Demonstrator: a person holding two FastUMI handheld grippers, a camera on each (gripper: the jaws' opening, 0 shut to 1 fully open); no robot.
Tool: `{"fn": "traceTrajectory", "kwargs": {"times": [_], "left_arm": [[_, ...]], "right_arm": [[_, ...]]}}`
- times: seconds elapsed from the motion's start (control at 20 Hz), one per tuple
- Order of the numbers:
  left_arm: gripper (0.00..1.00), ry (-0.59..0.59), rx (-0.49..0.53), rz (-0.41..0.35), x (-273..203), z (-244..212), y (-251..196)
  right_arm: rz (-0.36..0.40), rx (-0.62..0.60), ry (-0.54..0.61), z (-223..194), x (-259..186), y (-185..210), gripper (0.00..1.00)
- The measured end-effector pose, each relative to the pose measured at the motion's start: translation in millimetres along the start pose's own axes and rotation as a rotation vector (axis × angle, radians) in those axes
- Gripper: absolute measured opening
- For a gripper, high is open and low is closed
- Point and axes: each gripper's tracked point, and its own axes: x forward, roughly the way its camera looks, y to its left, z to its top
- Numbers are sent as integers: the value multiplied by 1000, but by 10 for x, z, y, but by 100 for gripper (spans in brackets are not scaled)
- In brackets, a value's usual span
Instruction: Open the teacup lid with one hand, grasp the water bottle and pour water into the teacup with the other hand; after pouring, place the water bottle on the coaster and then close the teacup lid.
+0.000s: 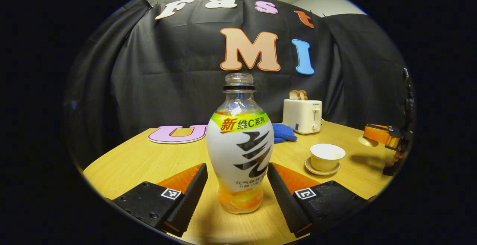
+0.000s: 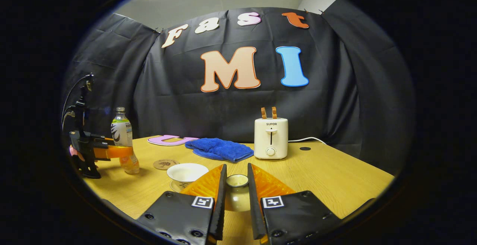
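Left gripper [image 1: 237, 185]: jaws apart, one on each side of the water bottle [image 1: 239, 144], gaps visible on both sides; lower centre of the left gripper view.
Water bottle: upright on the bench [image 1: 141, 163], uncapped, centre of frame (orange liquid low in the bottle).
Teacup [image 1: 327, 156]: open, on its saucer, right of centre in the left gripper view; lower left of centre in the right gripper view.
Right gripper [image 2: 237, 196]: jaws drawn close on the teacup lid [image 2: 237, 181], gripping its knob from both sides; bottom centre of the right gripper view.
Coaster [image 2: 166, 164]: flat on the bench, between bottle and teacup, left of centre.
Background: toaster [image 2: 271, 138] with bread slices, centre; blue cloth [image 2: 220, 149] just to its left.
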Motion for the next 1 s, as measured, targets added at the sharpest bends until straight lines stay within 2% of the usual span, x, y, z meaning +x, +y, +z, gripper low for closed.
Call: {"fn": "traceTrajectory", "kwargs": {"times": [0.2, 0.4, 0.5, 0.55, 0.7, 0.75, 0.85, 1.0], "left_arm": [[95, 66, 17, -14, 76, -100, -37], [93, 80, 17, -14, 133, -99, -46], [77, 83, 14, 11, 157, -103, -4], [65, 89, 17, 21, 170, -121, 3], [62, 92, 24, 34, 174, -121, -6], [56, 95, 27, 43, 192, -114, 10], [52, 94, 54, 65, 198, -113, 3], [50, 100, 207, 98, 223, -6, -14]], "right_arm": [[6, 0, 1, 2, -5, 9, 33], [7, 0, 1, 5, -6, 14, 34], [10, 0, 3, 1, -2, 13, 33], [9, 1, 3, -11, -4, 7, 33], [6, 0, 3, -5, -3, -19, 34], [2, 0, 2, -6, -8, -34, 33], [-5, 0, 2, -3, 0, -71, 34], [-16, 0, 3, 1, 0, -128, 34]]}}
